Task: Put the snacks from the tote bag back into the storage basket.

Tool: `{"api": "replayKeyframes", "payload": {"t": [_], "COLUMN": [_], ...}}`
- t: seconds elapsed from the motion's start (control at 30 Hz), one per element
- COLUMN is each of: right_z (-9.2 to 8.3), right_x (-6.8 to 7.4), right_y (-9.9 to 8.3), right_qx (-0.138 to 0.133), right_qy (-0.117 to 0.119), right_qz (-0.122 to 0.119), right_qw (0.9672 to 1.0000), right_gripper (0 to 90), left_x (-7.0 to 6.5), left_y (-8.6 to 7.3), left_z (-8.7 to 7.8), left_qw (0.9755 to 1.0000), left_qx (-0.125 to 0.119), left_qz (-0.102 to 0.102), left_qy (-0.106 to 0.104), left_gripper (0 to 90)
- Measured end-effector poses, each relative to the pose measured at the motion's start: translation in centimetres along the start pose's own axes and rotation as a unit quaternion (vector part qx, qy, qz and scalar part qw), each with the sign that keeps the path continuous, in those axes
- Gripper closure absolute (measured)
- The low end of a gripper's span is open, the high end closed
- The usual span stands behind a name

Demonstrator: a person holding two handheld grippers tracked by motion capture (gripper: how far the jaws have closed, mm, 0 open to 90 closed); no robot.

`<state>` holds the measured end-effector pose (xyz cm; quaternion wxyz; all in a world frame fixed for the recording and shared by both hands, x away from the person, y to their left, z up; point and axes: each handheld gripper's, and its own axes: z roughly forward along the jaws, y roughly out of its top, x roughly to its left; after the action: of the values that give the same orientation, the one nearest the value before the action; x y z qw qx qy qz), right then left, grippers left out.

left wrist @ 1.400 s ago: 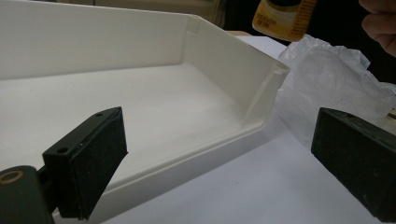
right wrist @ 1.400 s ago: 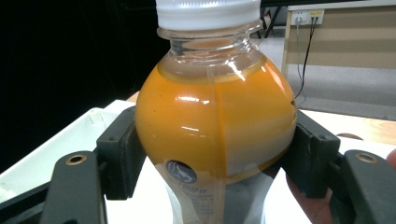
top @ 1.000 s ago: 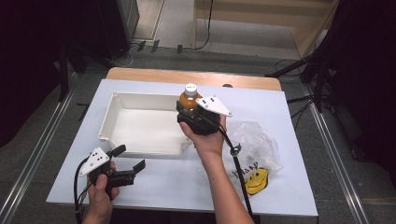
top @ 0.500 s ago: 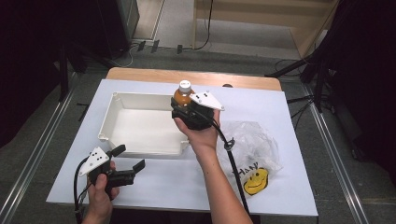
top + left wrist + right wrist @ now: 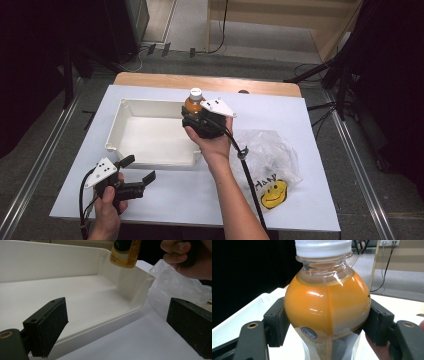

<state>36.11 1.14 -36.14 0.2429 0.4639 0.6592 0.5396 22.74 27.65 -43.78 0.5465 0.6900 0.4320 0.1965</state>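
A small bottle of orange juice [image 5: 193,102] with a white cap hangs upright in the air over the right end of the white tray [image 5: 150,159]. My right gripper [image 5: 192,117] is shut on the bottle [image 5: 327,307], one black pad on each side of its round body. From the left gripper view the bottle's base [image 5: 125,255] floats above the tray's far corner [image 5: 146,280]. My left gripper [image 5: 137,170] is open near the table's front left, just in front of the tray, with nothing between its fingers [image 5: 47,325].
A crumpled clear plastic bag [image 5: 270,155] with a yellow smiley face [image 5: 272,192] lies right of the tray on the white tabletop [image 5: 310,130]. The right gripper's cable [image 5: 247,175] runs along the forearm. A wooden table edge [image 5: 210,82] lies behind.
My right gripper has carried the bottle leftward, from the tray's right wall to above the tray's right end. The left gripper has stayed still.
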Motion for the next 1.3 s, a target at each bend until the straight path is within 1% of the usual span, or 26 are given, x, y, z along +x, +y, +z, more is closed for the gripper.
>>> {"api": "replayKeyframes", "payload": {"t": [0.27,0.3,0.43,0.6,0.7,0.77,0.9,1.13,1.3], "right_z": [0.6,0.8,1.1,1.5,1.9,2.0,2.3,2.6,2.6], "right_x": [0.1,0.1,0.0,-0.2,-0.3,-0.3,-0.4,-0.3,-0.4], "right_y": [-0.7,-1.0,-1.5,-2.2,-2.9,-3.1,-3.8,-4.5,-4.5], "right_qx": [0.010,0.013,0.018,0.030,0.041,0.045,0.063,0.078,0.084], "right_qy": [-0.003,-0.004,-0.004,-0.009,-0.010,-0.011,-0.012,-0.012,-0.015], "right_qz": [-0.006,-0.010,-0.008,-0.002,-0.006,-0.006,-0.004,-0.012,-0.002], "right_qw": [0.9999,0.9999,0.9998,0.9995,0.9991,0.9989,0.9979,0.9968,0.9963], "right_gripper": [31.3,31.2,31.2,31.2,31.2,31.2,31.2,31.1,30.8], "left_x": [0.1,0.1,0.1,0.1,0.1,0.2,0.2,0.2,0.2], "left_y": [0.0,0.0,0.0,0.0,0.0,0.0,0.0,0.0,0.0], "left_z": [0.0,0.0,0.0,0.0,0.0,0.0,0.1,0.1,0.1], "left_qw": [1.0000,1.0000,1.0000,1.0000,1.0000,1.0000,1.0000,1.0000,1.0000], "left_qx": [0.000,0.000,0.000,0.000,0.000,0.001,0.002,0.003,0.003], "left_qz": [0.001,0.000,-0.002,-0.002,-0.005,-0.004,-0.004,-0.003,-0.003], "left_qy": [-0.001,-0.002,-0.001,-0.001,-0.001,-0.001,-0.001,-0.002,-0.002], "left_gripper": [3.7,3.7,3.7,3.7,3.7,3.7,3.7,3.7,3.7]}}
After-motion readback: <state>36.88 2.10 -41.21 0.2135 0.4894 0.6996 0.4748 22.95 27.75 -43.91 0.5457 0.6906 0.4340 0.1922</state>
